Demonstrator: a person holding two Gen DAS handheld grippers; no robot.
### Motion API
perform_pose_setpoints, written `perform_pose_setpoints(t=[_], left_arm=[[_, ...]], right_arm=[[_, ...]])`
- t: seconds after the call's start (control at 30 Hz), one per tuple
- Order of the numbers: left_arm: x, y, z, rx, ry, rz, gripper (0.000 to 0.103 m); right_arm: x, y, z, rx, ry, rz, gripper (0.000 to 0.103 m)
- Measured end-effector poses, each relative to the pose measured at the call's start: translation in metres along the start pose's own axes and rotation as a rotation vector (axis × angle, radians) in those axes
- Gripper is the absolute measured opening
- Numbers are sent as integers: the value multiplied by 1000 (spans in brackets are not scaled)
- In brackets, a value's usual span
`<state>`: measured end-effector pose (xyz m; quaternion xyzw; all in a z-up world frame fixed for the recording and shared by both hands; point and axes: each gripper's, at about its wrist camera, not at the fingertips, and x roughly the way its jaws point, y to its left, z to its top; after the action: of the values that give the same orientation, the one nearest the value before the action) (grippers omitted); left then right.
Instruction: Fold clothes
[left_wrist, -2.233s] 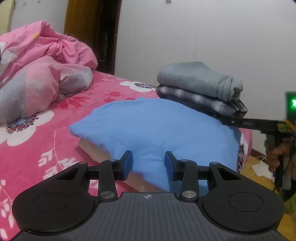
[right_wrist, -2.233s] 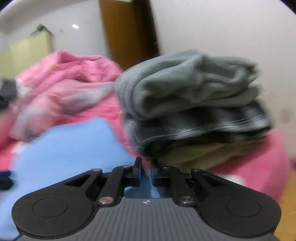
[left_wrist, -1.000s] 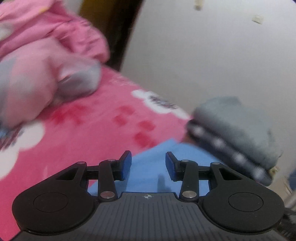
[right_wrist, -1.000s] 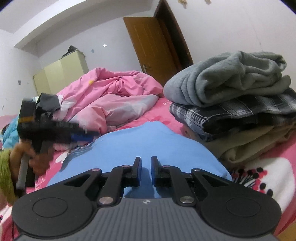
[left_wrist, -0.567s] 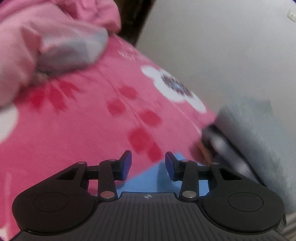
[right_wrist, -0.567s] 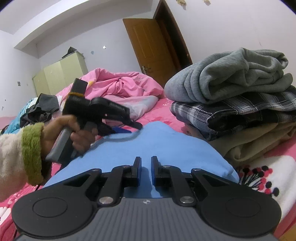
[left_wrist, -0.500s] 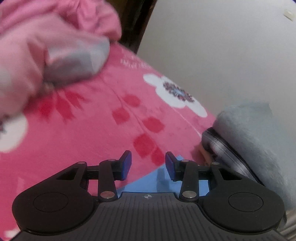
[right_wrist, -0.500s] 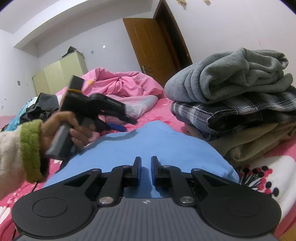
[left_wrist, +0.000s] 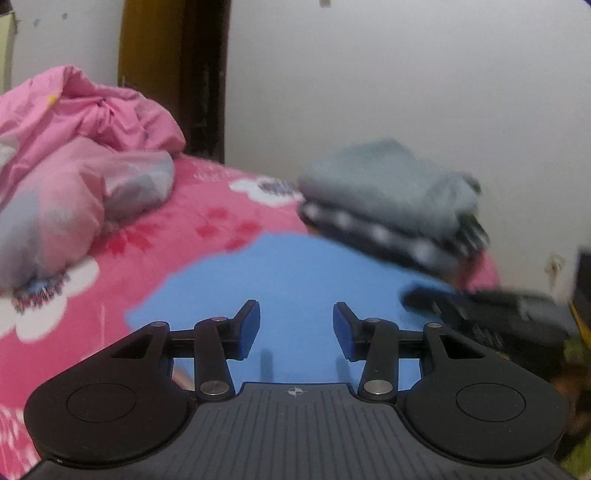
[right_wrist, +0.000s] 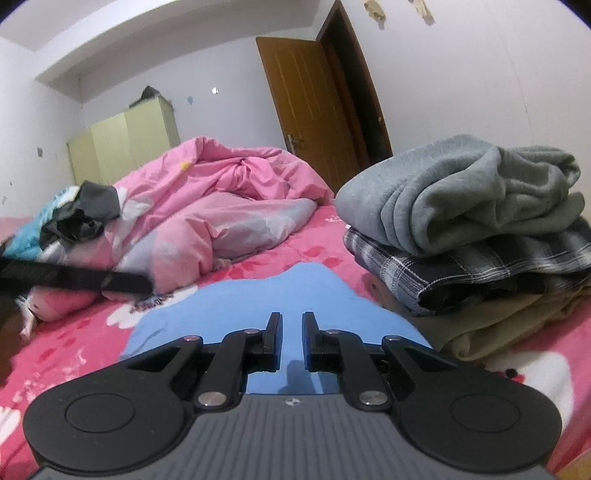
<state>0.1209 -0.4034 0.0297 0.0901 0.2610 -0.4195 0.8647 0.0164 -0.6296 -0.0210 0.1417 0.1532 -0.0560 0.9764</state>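
A crumpled pink quilt (right_wrist: 229, 206) lies far left on the bed. The left gripper (left_wrist: 296, 325), jaws just widened and empty, and the right gripper (right_wrist: 292, 341), nearly closed on nothing, hover over the blue garment (right_wrist: 295, 295). Right: folded clothes stack (right_wrist: 476, 236).

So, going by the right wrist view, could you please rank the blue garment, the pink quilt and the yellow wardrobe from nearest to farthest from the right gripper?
1. Blue garment, directly under and ahead of the right gripper.
2. Pink quilt, heaped farther back, left of centre.
3. Yellow wardrobe, against the far wall, upper left.
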Motion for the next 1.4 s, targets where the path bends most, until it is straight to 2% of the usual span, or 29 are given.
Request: perform_pose_setpoints(t=[0.13, 0.27, 0.4, 0.53, 0.67, 0.73, 0.83, 0.97, 1.13, 1.23, 1.4], left_arm=[[7, -14, -22, -7, 60, 34, 44], [9, -16, -27, -86, 60, 74, 44], [10, -21, -26, -101, 74, 106, 44], [11, -21, -23, -120, 95, 117, 45], [11, -24, -23, -116, 108, 130, 45], [12, -26, -22, -114, 112, 141, 45], [12, -28, -22, -107, 116, 154, 45], [13, -31, -20, -102, 122, 168, 45], [13, -34, -21, -99, 124, 186, 46], [14, -36, -19, -98, 128, 195, 46], [14, -39, -18, -95, 131, 213, 46]], right_arm=[[10, -3, -2, -21, 48, -6, 11], [19, -7, -2, -74, 71, -33, 9], [19, -13, 7, -128, 84, -127, 9], [16, -21, 18, -79, 85, -194, 10], [6, -11, 20, -58, 57, -93, 10], [9, -11, 17, -65, 69, -84, 10], [15, -25, 11, -39, 106, -179, 10], [3, -35, 13, -2, 83, -232, 10], [-22, -27, 16, 4, 28, -195, 10], [-31, -20, 16, 18, 10, -138, 10], [-30, -12, 5, 5, 47, -83, 10]])
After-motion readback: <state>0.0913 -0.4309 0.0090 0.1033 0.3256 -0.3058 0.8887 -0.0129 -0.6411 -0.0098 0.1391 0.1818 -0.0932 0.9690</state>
